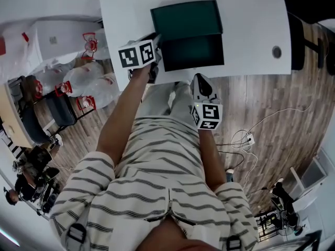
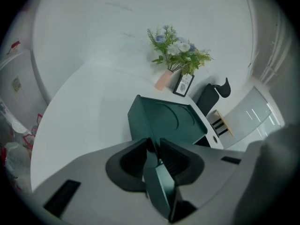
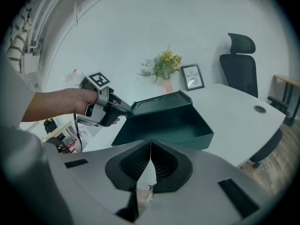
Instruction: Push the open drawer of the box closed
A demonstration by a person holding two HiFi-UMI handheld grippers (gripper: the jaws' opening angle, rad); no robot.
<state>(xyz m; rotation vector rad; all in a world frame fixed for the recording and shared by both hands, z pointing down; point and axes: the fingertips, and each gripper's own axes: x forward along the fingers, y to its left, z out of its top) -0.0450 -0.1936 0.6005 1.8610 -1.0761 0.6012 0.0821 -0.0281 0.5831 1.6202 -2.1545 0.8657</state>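
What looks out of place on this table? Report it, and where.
Only the drawer: it stands pulled well out of the box, toward the near edge of the table, leaving its inside open. Nothing looks spilled, tipped or damaged.

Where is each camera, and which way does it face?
Head view: on the person's head, steeply down at the box; torso, arms show.
Left gripper view: on the left hand-held gripper, facing the box; jaws show.
Right gripper view: on the right hand-held gripper, facing the drawer; left hand shows.
All share the box.
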